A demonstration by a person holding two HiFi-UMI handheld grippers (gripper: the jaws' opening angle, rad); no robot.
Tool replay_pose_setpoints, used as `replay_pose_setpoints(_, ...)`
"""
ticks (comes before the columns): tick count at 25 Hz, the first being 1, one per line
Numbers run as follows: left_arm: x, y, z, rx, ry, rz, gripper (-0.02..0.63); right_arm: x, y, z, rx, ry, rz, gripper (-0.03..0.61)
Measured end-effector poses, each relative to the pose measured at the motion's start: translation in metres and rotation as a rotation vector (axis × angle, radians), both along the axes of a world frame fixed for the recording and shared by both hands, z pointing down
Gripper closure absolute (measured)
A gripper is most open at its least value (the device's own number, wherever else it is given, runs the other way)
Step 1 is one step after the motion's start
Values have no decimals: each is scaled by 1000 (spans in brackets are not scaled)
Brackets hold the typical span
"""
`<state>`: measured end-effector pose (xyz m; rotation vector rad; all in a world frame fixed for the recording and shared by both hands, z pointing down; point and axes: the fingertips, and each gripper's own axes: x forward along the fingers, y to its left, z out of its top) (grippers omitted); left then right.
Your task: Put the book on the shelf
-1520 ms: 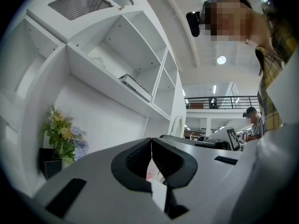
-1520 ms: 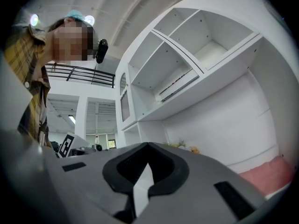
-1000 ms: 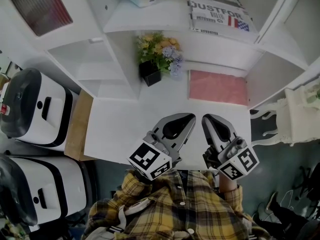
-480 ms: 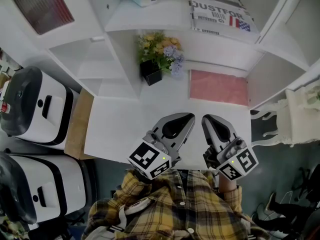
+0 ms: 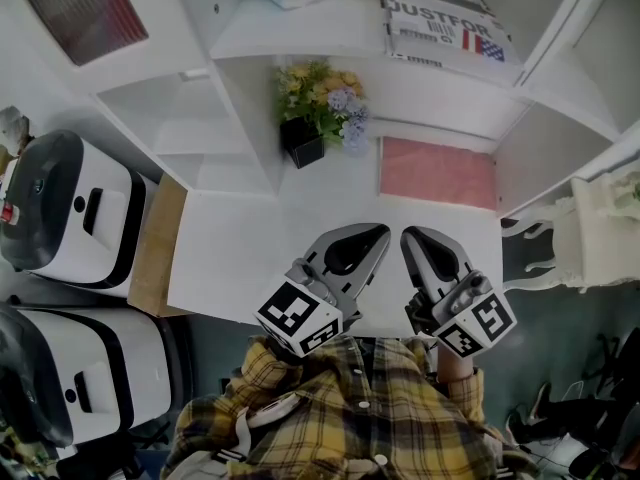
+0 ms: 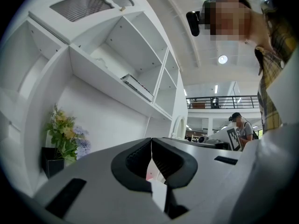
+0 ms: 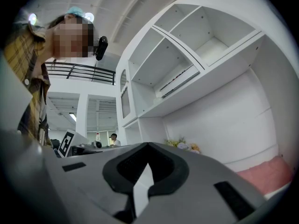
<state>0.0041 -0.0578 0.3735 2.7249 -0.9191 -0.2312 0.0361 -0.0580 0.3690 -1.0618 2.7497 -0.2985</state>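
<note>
Well left of the flower pot [image 5: 318, 116]: two white machines [image 5: 75, 213] with black trim, one behind the other, and next to them a wooden strip [image 5: 155, 253] running along the side of the white table [image 5: 235, 258].

The pot itself on the table top, at the foot of an upright panel of the white shelf unit [image 5: 240, 118], holding yellow and pale purple blooms.

Below the pot and a little to its right, over the table's near edge: left gripper [image 5: 380, 232], held level and pointing toward the shelf unit. Jaws pressed fully together in the left gripper view — nothing between the black pads, nothing held.

Just right of that, at the same distance from the pot: right gripper [image 5: 410, 236], also level. Jaws closed tip to tip in the right gripper view, empty as well. Both marker cubes close against a plaid shirt [image 5: 350, 413].

Right of the pot, flat on the table under the shelf board: a pink pad [image 5: 437, 173], apart from both grippers.

Above and right of the pot — the book [image 5: 445, 18], lying flat on the shelf board with its printed cover up, red and blue stripes at its corners, well apart from either gripper.

Far right of the pot, beyond the table: a white carved piece of furniture [image 5: 590, 230].
</note>
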Motion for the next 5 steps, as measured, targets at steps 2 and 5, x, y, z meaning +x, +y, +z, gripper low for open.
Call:
replay_pose_setpoints(2,-1,-1,-1,-1,4,2,591,-1,-1,0,-1,2,-2,561)
replay_pose_setpoints(5,-1,-3,-2,-1,6,7,591,-2,-3,-1,1,2,-4,561)
